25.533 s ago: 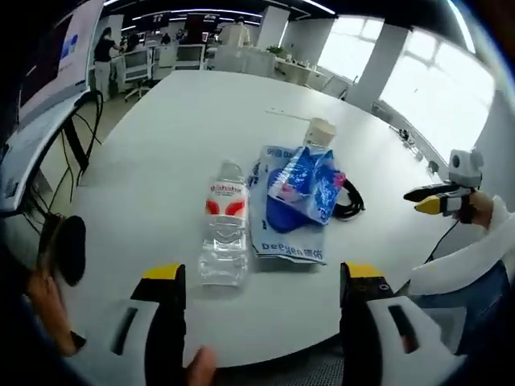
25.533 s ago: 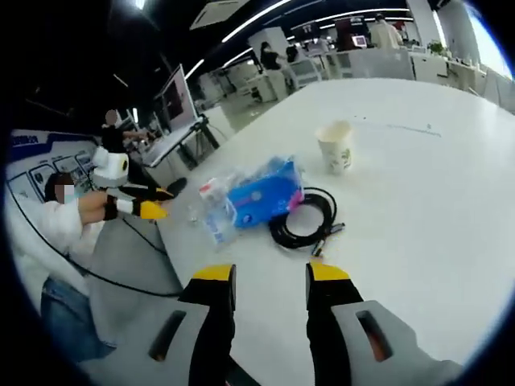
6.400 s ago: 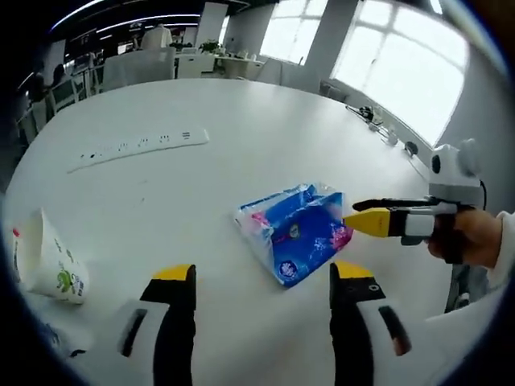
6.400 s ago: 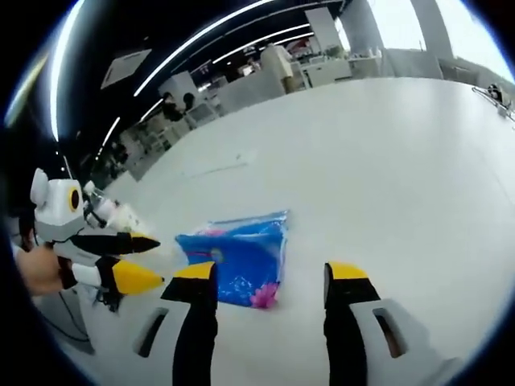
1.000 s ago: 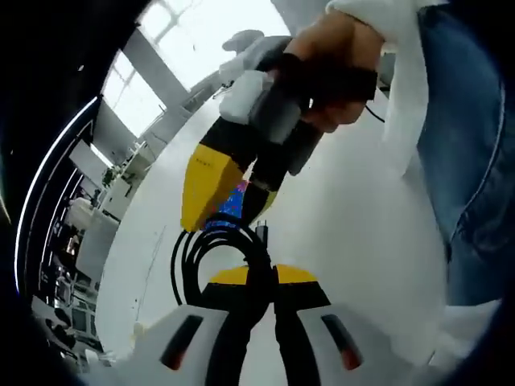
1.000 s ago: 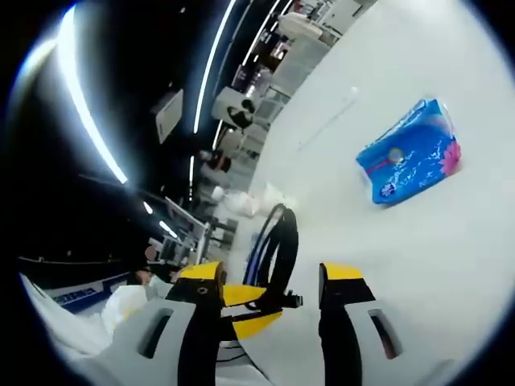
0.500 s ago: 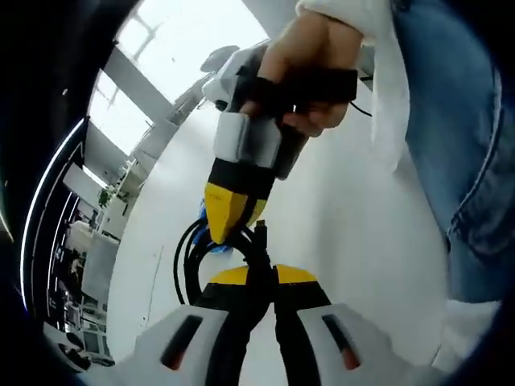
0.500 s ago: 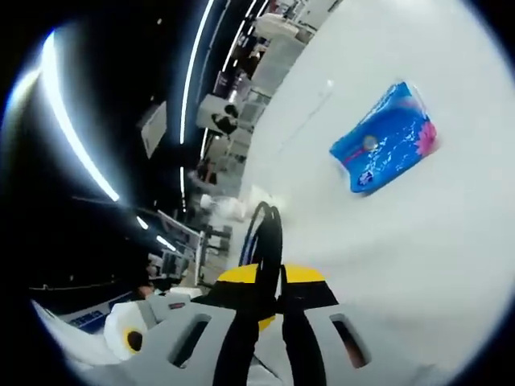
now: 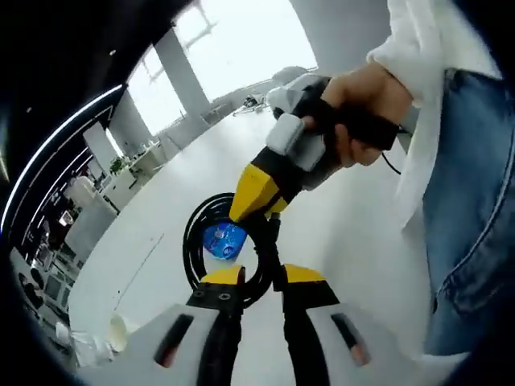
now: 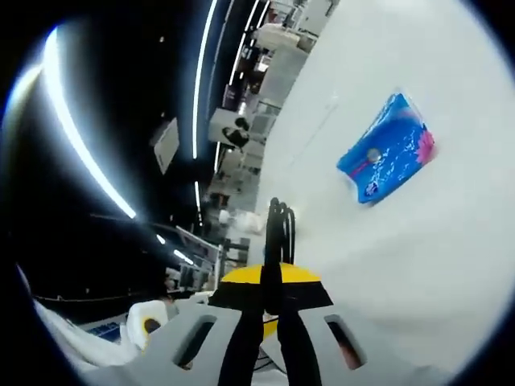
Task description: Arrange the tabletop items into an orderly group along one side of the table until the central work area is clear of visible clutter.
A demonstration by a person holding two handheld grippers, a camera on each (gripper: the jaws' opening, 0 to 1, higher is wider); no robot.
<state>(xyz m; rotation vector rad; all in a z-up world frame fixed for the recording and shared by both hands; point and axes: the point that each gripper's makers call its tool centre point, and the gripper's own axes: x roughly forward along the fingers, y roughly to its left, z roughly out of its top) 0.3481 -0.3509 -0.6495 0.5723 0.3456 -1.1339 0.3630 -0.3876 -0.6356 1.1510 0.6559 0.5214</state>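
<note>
Above white tabletop (image 9: 338, 233): coiled black cable (image 9: 211, 257) lifted, clamped in both left gripper (image 9: 261, 277) and right gripper (image 9: 256, 211); blue plastic tissue pack (image 10: 386, 159) lying beyond; risk of coil unspooling if either grip loosens.

cable: we've lifted the black cable coil (image 9: 211, 249) off the table; 25.5 s ago it lay beside the tissue pack.
right gripper: our right gripper (image 10: 269, 301) was open 1.0 s ago, now clamped on the coil.
left gripper: our left gripper (image 9: 261, 277) was apart at 6.4 s ago, now pinching the cable.
tissue pack: blue tissue pack (image 10: 388, 147) now lies alone, away from the bottle and cup.
</note>
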